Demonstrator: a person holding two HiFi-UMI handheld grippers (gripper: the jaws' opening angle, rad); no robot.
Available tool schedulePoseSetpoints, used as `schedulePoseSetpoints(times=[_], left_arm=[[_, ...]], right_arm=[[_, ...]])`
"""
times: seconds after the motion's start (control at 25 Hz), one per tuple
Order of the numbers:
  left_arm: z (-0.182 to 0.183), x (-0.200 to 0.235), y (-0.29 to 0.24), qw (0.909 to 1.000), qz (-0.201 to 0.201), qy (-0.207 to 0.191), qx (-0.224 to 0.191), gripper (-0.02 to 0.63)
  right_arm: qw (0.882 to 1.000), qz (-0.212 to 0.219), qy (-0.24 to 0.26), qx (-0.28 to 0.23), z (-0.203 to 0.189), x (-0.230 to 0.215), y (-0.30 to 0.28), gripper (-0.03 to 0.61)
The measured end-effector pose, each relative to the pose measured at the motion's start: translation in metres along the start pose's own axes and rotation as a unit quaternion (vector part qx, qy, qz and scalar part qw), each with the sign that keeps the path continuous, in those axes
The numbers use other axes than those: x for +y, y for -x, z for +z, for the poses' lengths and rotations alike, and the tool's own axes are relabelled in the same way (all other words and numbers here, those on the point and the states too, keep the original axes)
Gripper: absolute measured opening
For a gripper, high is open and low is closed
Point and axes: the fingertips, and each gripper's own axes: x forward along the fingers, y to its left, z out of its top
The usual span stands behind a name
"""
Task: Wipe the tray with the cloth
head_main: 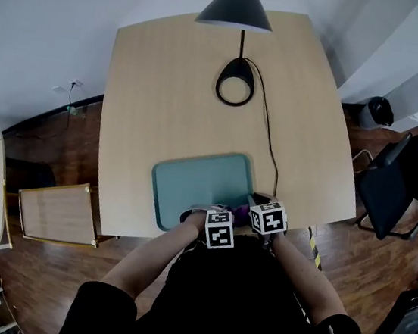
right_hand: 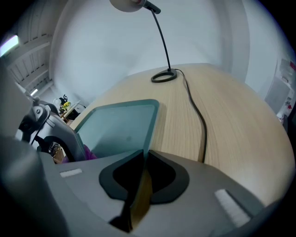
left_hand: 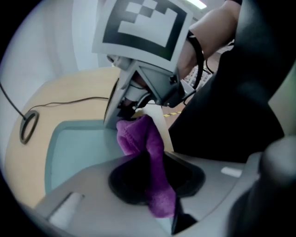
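Note:
The teal tray (head_main: pixel 191 187) lies at the near edge of the wooden table (head_main: pixel 158 87), seen too in the left gripper view (left_hand: pixel 74 148) and the right gripper view (right_hand: pixel 122 125). My left gripper (left_hand: pixel 152 173) is shut on a purple cloth (left_hand: pixel 141 139), which stands up out of the jaws just above the tray's near right corner. In the head view the cloth (head_main: pixel 240 213) peeks out between both marker cubes. My right gripper (right_hand: pixel 142 159) is shut on the tray's near right rim. Both grippers, left (head_main: pixel 219 223) and right (head_main: pixel 264 212), sit close together there.
A black desk lamp has its ring base (head_main: pixel 235 82) at the far middle of the table, and its cable (head_main: pixel 269 144) runs down past the tray's right side. Black chairs (head_main: pixel 397 187) stand right of the table, a wooden stool (head_main: pixel 58 211) left.

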Motion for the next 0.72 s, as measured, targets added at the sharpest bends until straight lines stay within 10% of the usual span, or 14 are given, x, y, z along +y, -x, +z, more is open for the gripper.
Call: schedulePoseSetpoints(times=[0.72], left_arm=[[-0.039, 0.142, 0.045, 0.9916, 0.116, 0.032, 0.049, 0.107]], right_arm=[[1.0, 0.005, 0.003, -0.001, -0.001, 0.007, 0.002, 0.037]])
